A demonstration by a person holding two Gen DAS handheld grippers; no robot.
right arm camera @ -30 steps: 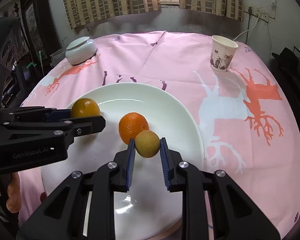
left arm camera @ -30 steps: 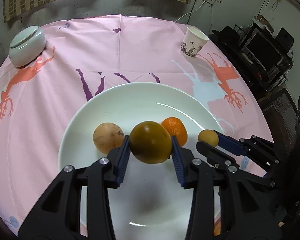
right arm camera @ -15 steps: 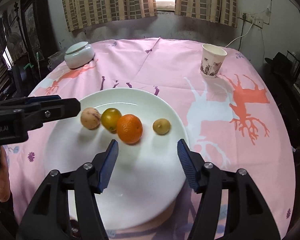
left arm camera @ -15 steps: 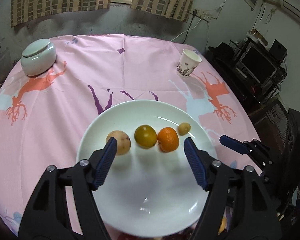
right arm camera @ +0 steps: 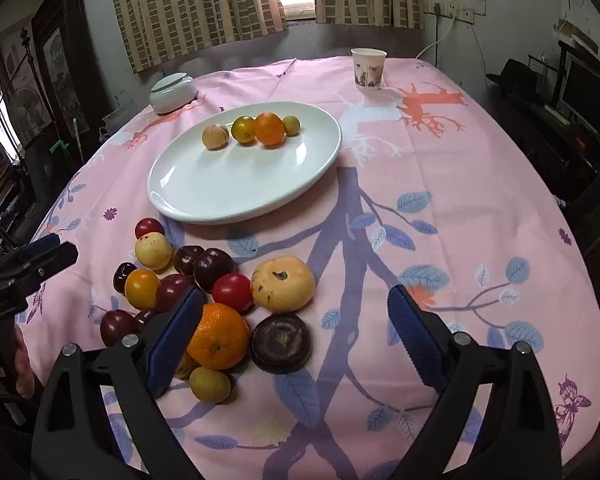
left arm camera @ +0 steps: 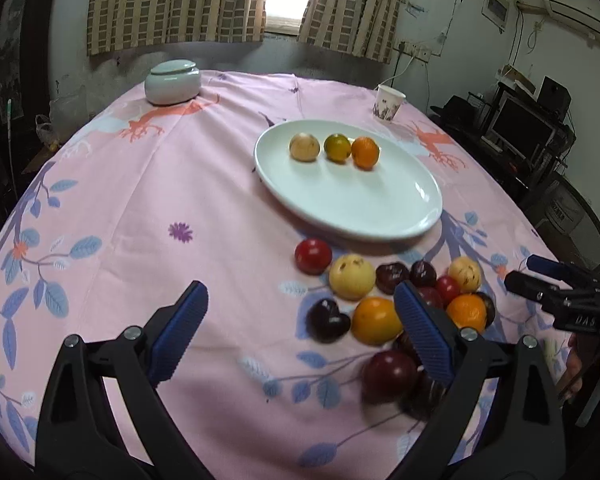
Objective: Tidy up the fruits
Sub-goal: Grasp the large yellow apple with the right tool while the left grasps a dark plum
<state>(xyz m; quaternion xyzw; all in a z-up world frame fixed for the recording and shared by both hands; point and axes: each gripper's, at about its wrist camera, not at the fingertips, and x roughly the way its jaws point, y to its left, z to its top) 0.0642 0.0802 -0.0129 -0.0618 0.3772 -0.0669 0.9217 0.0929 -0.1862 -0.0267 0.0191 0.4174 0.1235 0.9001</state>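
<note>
The fingers of the left gripper (left arm camera: 300,332) and of the right gripper (right arm camera: 292,336) are opening wide and hold nothing. A second ago each was closed on a fruit above the plate (right arm camera: 204,196); now both have let go and drawn back toward the pile of loose fruit (right arm camera: 204,280) on the tabletop (right arm camera: 460,200). So two more fruits are delivered, and I judge the next step is to pick again from the pile. On the plate four fruits lie in one row: a tan fruit (right arm camera: 215,136), a green-yellow citrus (right arm camera: 243,129), an orange (right arm camera: 269,129) and a small yellowish fruit (right arm camera: 291,125), touching or nearly so. The pile, with dark plums, red fruits, oranges and pale pears, lies just in front of the plate, near both grippers.
</note>
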